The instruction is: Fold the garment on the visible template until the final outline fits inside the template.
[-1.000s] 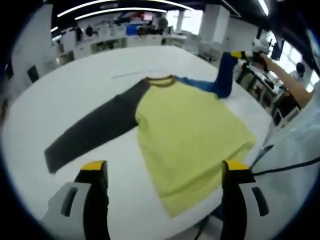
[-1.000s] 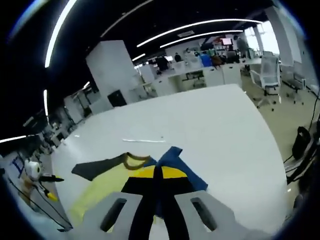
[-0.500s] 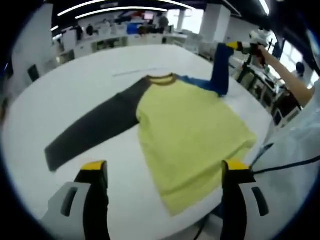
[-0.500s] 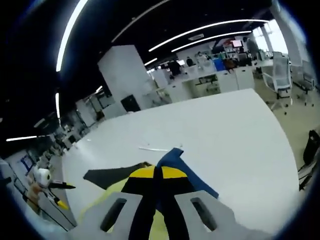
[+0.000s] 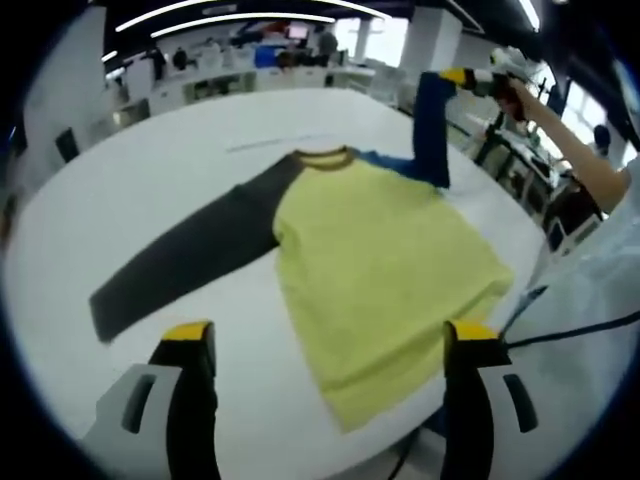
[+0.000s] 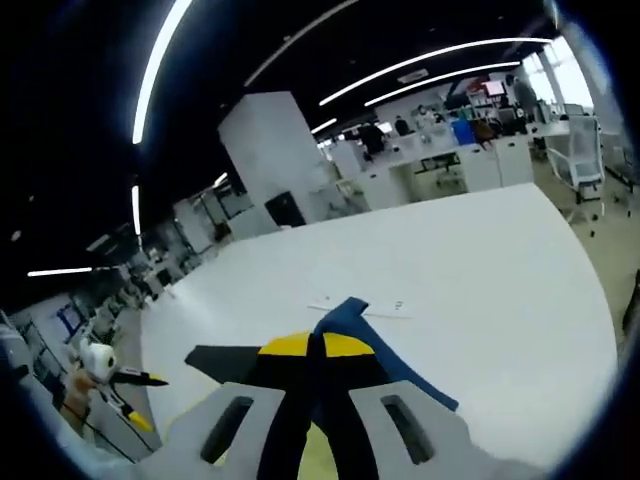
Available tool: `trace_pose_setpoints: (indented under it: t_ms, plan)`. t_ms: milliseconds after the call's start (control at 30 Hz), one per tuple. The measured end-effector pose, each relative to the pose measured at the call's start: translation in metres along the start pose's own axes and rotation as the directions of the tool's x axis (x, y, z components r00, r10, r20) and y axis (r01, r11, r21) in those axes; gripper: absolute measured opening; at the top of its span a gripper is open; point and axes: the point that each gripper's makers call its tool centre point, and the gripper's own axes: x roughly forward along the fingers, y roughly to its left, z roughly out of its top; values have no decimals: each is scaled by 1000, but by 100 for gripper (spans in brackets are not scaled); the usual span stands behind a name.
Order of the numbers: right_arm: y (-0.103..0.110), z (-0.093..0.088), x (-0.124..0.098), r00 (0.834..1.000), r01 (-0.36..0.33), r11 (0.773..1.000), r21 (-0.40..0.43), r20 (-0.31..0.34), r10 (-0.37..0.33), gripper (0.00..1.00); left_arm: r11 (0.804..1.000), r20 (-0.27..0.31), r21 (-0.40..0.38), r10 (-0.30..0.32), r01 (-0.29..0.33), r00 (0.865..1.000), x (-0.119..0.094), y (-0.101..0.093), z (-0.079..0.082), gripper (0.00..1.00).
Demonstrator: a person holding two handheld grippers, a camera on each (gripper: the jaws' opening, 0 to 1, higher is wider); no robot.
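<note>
A shirt with a yellow body (image 5: 385, 255) lies flat on the white table (image 5: 130, 190). Its dark grey sleeve (image 5: 190, 260) stretches out to the left. My right gripper (image 5: 462, 77) is shut on the cuff of the blue sleeve (image 5: 432, 130) and holds it up above the table. In the right gripper view the shut jaws (image 6: 318, 345) pinch that blue sleeve (image 6: 352, 315), with the grey sleeve (image 6: 222, 357) below them. My left gripper (image 5: 330, 338) hovers open over the hem, holding nothing, and it also shows at the left edge (image 6: 125, 385).
A thin white strip (image 5: 280, 145) lies on the table beyond the collar. A person's arm (image 5: 565, 140) reaches in from the right. Cables (image 5: 570, 335) hang past the table's right edge. Office desks and chairs (image 6: 480, 165) stand far behind.
My right gripper has raised the blue sleeve higher and carried it slightly toward the shirt's body. The left gripper and the rest of the shirt have stayed put.
</note>
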Motion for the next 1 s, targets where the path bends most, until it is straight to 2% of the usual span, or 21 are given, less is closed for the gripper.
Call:
trace_pose_setpoints:
  t_ms: [733, 900, 1000]
  plan:
    - [34, 17, 47, 995, -98, 995, -27, 0, 98, 2, 1000, -7, 2, -2, 2, 1000, 2, 2, 2, 91]
    - [49, 15, 63, 993, -119, 992, -36, -7, 119, 2, 1000, -6, 0, -5, 5, 1000, 2, 2, 2, 91]
    - [55, 7, 70, 992, -127, 991, -43, -28, 126, 2, 1000, -9, -4, -4, 4, 1000, 2, 1, -1, 91]
